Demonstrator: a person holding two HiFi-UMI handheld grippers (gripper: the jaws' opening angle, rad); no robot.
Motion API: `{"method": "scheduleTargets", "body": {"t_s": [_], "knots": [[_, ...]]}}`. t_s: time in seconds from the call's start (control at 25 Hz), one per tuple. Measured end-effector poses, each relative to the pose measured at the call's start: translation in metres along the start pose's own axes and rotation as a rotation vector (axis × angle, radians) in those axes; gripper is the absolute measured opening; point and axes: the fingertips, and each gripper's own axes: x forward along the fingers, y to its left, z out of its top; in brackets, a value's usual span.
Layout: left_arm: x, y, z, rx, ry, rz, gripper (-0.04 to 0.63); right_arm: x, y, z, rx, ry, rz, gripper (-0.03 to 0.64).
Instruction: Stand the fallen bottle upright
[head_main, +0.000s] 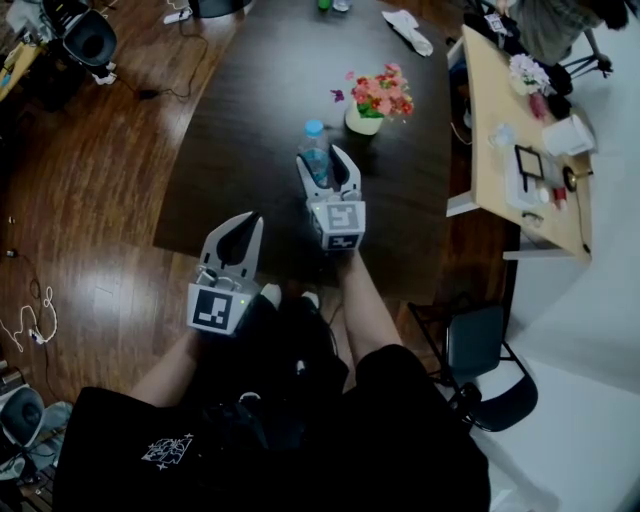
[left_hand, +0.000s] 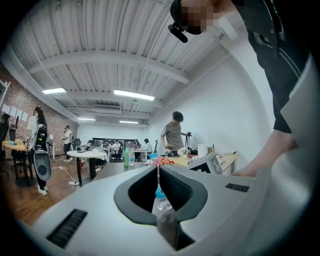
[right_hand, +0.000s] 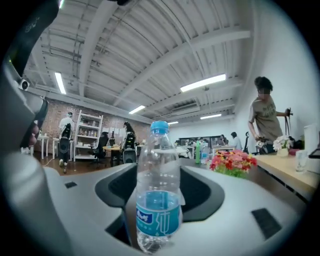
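A clear water bottle (head_main: 315, 152) with a blue cap and blue label stands upright between the jaws of my right gripper (head_main: 327, 163), over the dark table (head_main: 250, 120). In the right gripper view the bottle (right_hand: 159, 195) fills the middle, and both jaws press on its lower body. My left gripper (head_main: 243, 228) hangs near the table's front edge, to the left of the right one and nearer to me. Its fingertips meet and hold nothing. In the left gripper view the bottle (left_hand: 160, 196) shows small through the hollow behind the closed tips (left_hand: 158, 171).
A white pot of pink flowers (head_main: 375, 100) stands on the table just beyond the bottle. A white cloth (head_main: 408, 30) lies at the far edge. A cluttered wooden desk (head_main: 500, 190) is at the right, with a dark chair (head_main: 480, 360) below it. Cables lie on the wooden floor (head_main: 90, 200).
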Motion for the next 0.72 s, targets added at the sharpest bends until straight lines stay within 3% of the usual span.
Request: {"method": "scheduleTargets", "body": {"t_s": [0.24, 0.56, 0.72], "knots": [[0.010, -0.009, -0.007, -0.023, -0.047, -0.008, 0.011, -0.012, -0.014, -0.017, 0.041, -0.100, -0.097, 0.296], [0.013, -0.012, -0.024, -0.032, -0.066, -0.014, 0.011, -0.027, -0.010, -0.033, 0.011, -0.172, -0.137, 0.298], [0.018, -0.016, -0.027, -0.040, -0.065, -0.016, 0.011, -0.033, -0.005, -0.037, -0.011, -0.160, -0.122, 0.302]]}}
